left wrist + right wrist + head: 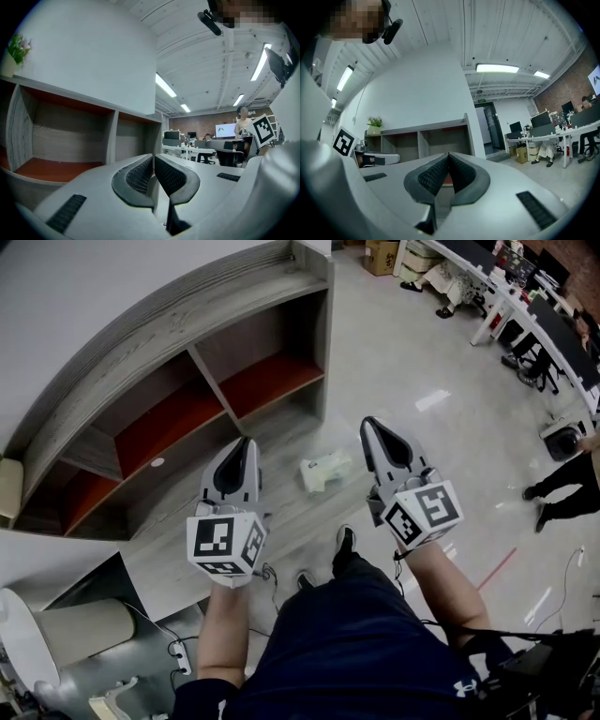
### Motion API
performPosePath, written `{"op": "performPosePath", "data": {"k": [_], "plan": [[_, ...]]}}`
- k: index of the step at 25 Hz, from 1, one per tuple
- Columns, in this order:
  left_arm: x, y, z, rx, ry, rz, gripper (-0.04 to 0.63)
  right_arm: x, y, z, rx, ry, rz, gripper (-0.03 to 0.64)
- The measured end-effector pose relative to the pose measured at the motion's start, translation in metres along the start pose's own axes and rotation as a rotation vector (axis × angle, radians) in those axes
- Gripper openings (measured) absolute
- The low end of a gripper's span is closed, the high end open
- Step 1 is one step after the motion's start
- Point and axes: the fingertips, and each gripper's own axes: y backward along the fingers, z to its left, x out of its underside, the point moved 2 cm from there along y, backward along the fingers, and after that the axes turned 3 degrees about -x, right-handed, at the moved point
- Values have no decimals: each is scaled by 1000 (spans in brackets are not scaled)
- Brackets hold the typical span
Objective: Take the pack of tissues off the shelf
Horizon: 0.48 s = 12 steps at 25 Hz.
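now | pack of tissues: on floor | near shelf

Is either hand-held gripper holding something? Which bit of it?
Nothing is held. The left hand-held gripper and right hand-held gripper are both shut and empty; the pack of tissues lies apart from both.

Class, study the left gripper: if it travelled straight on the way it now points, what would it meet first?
Probably the shelf, towards its right-hand end. The left gripper, jaws together, points at it and nothing shows in between, though the depth is hard to judge.
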Motion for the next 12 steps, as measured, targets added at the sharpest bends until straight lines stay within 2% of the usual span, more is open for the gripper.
{"op": "performPosePath", "data": {"k": [9,12], "plan": [[8,-10,-1,4,9,19,29,7,-4,-7,2,-12,18,11],[9,-13,-1,0,-10,22,29,8,-7,-9,0,-12,20,11]]}}
